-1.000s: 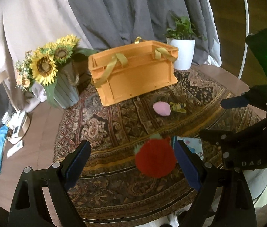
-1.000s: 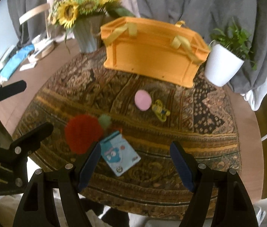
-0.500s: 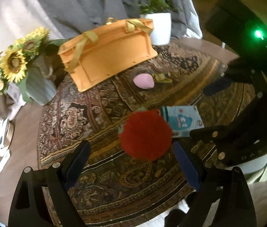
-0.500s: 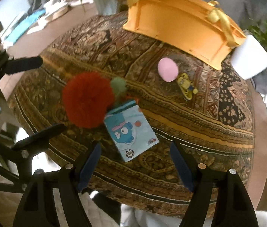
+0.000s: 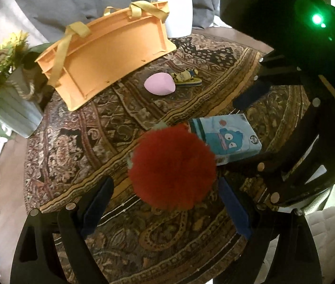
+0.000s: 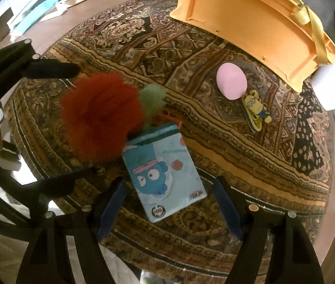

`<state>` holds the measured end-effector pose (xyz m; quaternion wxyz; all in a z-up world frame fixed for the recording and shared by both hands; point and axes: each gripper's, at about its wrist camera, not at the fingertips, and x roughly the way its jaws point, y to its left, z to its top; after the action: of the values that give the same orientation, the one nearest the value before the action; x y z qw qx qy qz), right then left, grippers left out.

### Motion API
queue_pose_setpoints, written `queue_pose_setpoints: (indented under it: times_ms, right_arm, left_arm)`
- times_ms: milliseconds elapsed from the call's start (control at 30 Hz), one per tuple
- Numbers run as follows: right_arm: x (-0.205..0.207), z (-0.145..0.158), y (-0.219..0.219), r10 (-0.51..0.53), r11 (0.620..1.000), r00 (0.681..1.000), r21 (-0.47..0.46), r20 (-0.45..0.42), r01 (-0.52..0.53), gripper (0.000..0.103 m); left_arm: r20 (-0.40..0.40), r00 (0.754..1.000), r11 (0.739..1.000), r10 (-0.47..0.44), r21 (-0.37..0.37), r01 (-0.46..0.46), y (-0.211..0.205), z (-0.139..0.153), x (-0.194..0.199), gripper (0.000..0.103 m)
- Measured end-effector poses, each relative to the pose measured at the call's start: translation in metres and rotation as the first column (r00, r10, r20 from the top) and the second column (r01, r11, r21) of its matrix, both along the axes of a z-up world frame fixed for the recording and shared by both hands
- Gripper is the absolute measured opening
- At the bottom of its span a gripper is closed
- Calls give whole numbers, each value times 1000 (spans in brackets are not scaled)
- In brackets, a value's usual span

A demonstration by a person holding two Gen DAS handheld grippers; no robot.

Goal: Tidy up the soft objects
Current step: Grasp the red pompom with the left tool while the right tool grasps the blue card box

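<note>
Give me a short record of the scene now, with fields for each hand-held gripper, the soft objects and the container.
left hand-held gripper: open, fingers on either side of the red pom-pom, not closed on it
right hand-held gripper: open, around the near end of the blue pack
pom-pom and pack: touching each other
pink sponge: on the cloth, beside the minion toy
orange crate: at the far side; its inside cannot be seen

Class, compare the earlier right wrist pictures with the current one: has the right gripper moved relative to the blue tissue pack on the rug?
Yes. The right gripper has come down and forward toward the blue tissue pack, which now sits between its open fingers; the orange basket has slid toward the top edge.
</note>
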<state>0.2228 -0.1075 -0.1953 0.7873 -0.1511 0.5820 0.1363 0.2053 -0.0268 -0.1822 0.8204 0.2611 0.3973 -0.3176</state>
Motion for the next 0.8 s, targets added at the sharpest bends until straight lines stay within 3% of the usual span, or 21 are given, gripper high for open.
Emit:
queue_pose_setpoints:
  times_ms: [300, 433, 533, 633, 667, 800]
  right_arm:
    - [16, -9, -1, 34, 999, 999, 9, 7, -34, 76]
    - [21, -12, -2, 26, 999, 1000, 32, 0, -26, 69]
    - [21, -13, -2, 29, 997, 999, 71, -14, -28, 58]
    - [19, -13, -5, 12, 996, 1000, 84, -3, -12, 57]
    - [18, -13, -6, 8, 996, 1000, 90, -2, -8, 57]
    - [11, -11, -8, -5, 995, 1000, 98, 11, 4, 57]
  left_arm:
    - [-13, 999, 999, -53, 4, 53, -9, -11, 15, 90]
    - [-3, 998, 998, -69, 4, 69, -12, -14, 19, 89]
    - [0, 997, 997, -83, -7, 83, -14, -16, 18, 82]
    - [-10, 996, 996, -91, -12, 90, -16, -21, 18, 67]
    - [-19, 996, 996, -89, -12, 89, -16, -23, 18, 57]
    - [-35, 998, 998, -53, -28, 52, -15, -25, 21, 49]
